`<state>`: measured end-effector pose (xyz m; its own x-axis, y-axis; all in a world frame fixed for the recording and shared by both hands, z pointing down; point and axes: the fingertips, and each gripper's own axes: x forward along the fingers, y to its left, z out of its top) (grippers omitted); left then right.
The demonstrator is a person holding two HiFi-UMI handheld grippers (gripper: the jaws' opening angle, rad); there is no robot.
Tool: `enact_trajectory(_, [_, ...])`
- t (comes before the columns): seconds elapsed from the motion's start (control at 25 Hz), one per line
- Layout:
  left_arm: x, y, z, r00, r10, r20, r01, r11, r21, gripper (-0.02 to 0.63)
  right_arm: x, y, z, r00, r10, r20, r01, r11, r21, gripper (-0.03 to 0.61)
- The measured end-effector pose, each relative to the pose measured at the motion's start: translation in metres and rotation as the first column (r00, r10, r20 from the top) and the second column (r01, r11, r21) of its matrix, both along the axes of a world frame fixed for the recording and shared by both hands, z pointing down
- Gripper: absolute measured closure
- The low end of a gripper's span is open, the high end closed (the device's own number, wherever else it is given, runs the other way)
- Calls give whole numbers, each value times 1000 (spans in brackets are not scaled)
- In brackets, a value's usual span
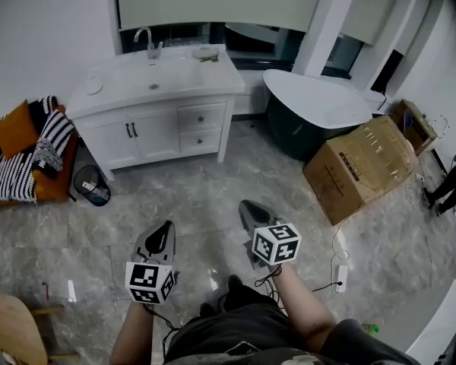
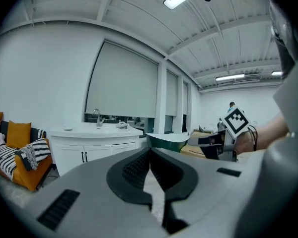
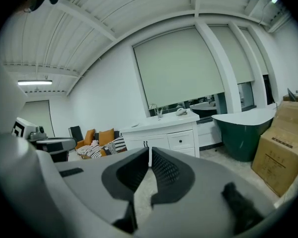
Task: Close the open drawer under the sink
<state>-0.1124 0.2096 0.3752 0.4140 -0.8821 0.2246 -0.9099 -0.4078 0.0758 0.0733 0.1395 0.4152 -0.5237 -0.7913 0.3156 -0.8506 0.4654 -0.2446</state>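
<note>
The white sink cabinet [image 1: 156, 101] stands against the far wall, with a faucet [image 1: 147, 42] on top. Two small drawers [image 1: 201, 128] sit one above the other on its right side; from this distance I cannot tell how far either one stands out. Both grippers are held low over the floor, well short of the cabinet and pointing toward it. My left gripper [image 1: 165, 228] is shut with nothing in it, its pads [image 2: 139, 168] meeting at the tips. My right gripper [image 1: 247, 206] is also shut and empty. The cabinet [image 3: 161, 133] lies straight ahead in the right gripper view.
A dark green bathtub [image 1: 319, 101] stands right of the cabinet, with a large cardboard box [image 1: 361, 166] in front of it. At the left are an orange sofa [image 1: 19, 154] with striped cushions and a wire bin [image 1: 91, 185]. A power strip [image 1: 340, 274] lies on the floor by my right arm.
</note>
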Motion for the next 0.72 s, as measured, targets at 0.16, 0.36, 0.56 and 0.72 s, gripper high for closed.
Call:
enact_trajectory(0.16, [-3, 14, -3, 1000, 5, -14, -5, 1000, 12, 598, -6, 20, 3, 999, -16, -38, 16, 1000, 0, 546])
enact_trajectory(0.36, [-10, 26, -1, 1000, -1, -22, 1, 1000, 6, 598, -18, 31, -3, 998, -39, -45, 40, 999, 21, 548])
enact_trajectory(0.56, [-11, 36, 2, 999, -12, -30, 12, 1000, 1, 598, -17, 43, 0, 998, -45, -43, 46, 999, 16, 548])
enact_trajectory(0.72, [-6, 38, 2, 999, -4, -36, 4, 1000, -2, 598, -7, 48, -1, 999, -33, -43, 33, 999, 14, 548])
